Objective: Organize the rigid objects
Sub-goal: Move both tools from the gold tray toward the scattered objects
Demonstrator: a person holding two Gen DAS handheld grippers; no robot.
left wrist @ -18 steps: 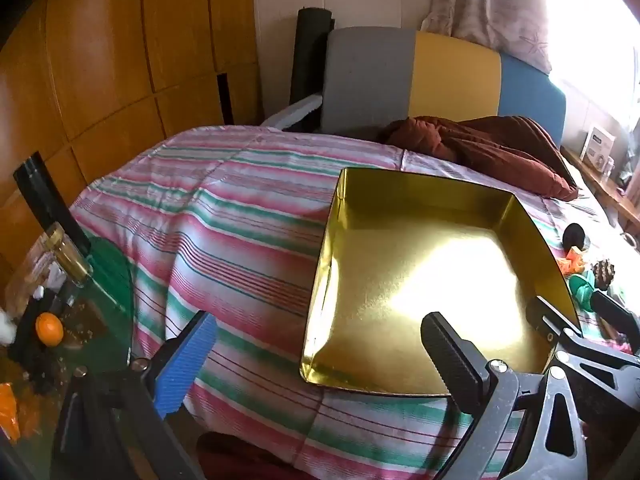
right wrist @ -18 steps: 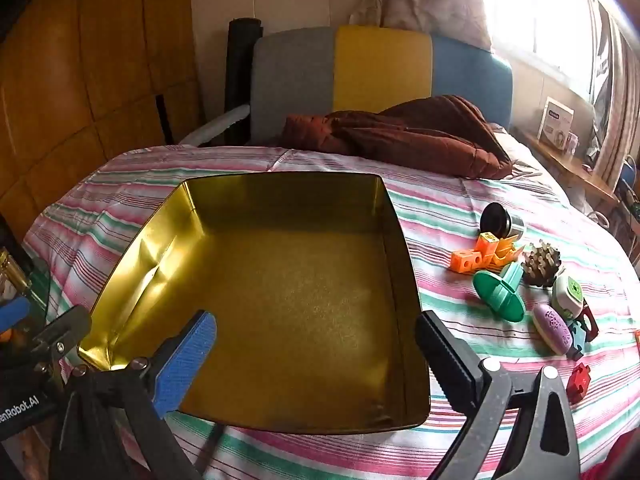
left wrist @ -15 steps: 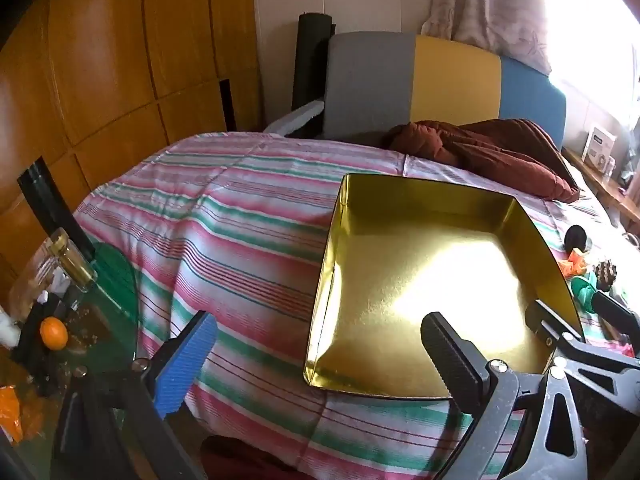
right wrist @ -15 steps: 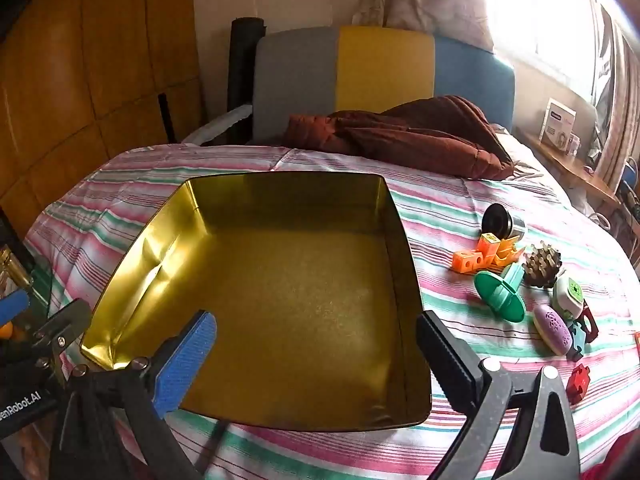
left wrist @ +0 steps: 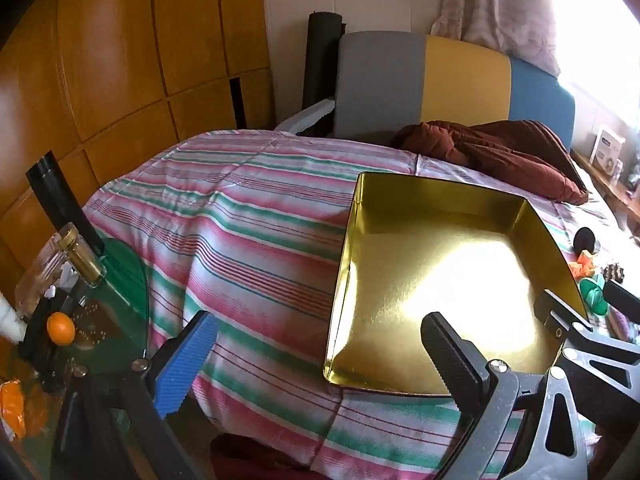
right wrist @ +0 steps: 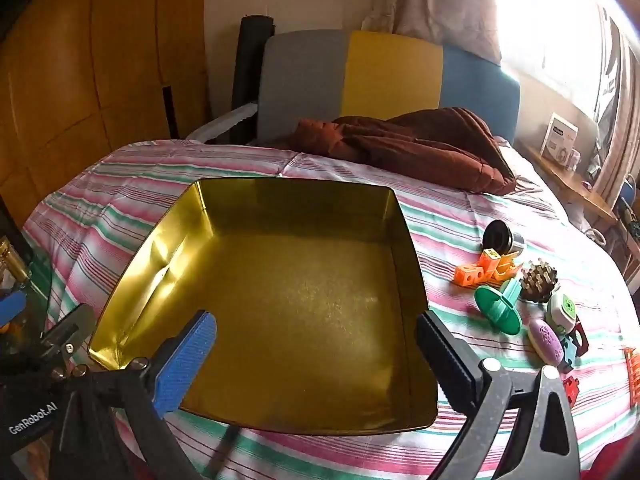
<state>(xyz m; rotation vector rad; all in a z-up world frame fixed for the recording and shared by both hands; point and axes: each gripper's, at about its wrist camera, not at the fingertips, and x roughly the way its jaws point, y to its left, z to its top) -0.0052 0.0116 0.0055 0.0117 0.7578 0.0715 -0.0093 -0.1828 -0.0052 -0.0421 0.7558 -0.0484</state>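
An empty gold metal tray [right wrist: 296,200] lies on the striped bedspread; it also shows in the left wrist view [left wrist: 440,190]. Right of it lie several small toys: a black cylinder [right wrist: 502,237], orange blocks [right wrist: 486,270], a green spool [right wrist: 498,308], a brown spiky piece [right wrist: 538,279], a purple oval [right wrist: 545,340]. My right gripper [right wrist: 316,352] is open and empty over the tray's near edge. My left gripper [left wrist: 318,354] is open and empty, left of the tray's near corner. The right gripper's frame shows in the left wrist view [left wrist: 592,336].
A brown blanket [right wrist: 416,146] lies at the bed's far end against a grey, yellow and blue headboard [right wrist: 392,76]. A green glass side table [left wrist: 120,292] with a bottle and an orange stands left. Wooden wall panels [left wrist: 120,60] run along the left.
Both grippers have drawn back and up a little, so the tray sits slightly lower and farther in each view. Both stay open.
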